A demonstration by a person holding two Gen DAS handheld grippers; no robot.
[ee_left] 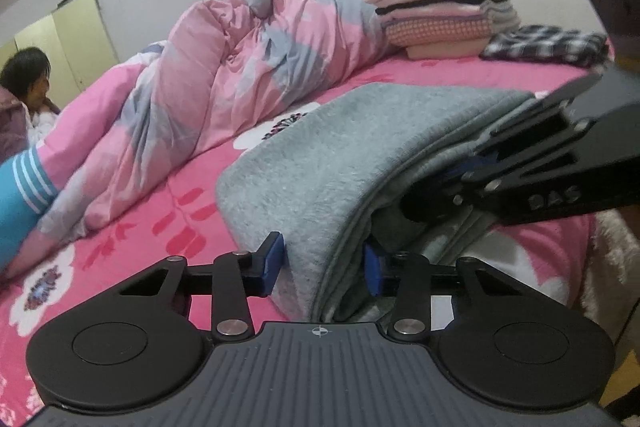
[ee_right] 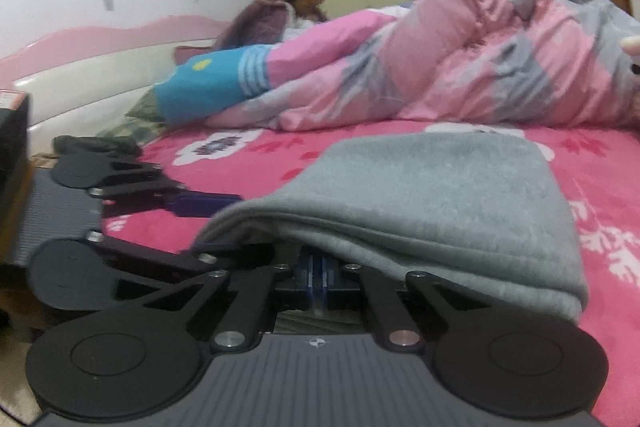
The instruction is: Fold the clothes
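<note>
A grey fleece garment (ee_left: 340, 155) lies folded in several layers on the pink flowered bedsheet (ee_left: 160, 219). My left gripper (ee_left: 322, 263) straddles the thick near edge of the fold, one blue pad (ee_left: 274, 259) against each side of it. In the right wrist view the same gripper (ee_right: 212, 223) shows at the garment's (ee_right: 440, 187) left corner. My right gripper (ee_right: 317, 273) is tucked under the draped top layer, its blue pads closed together on what looks like a thin lower layer. From the left wrist view it (ee_left: 476, 167) reaches into the fold from the right.
A pink and grey quilt (ee_left: 224, 67) is heaped across the bed's middle. A stack of folded clothes (ee_left: 440, 7) and a plaid garment (ee_left: 544, 45) sit at the far corner. A person (ee_right: 296, 3) sits by the headboard. A dark box (ee_right: 12, 139) stands beside the bed.
</note>
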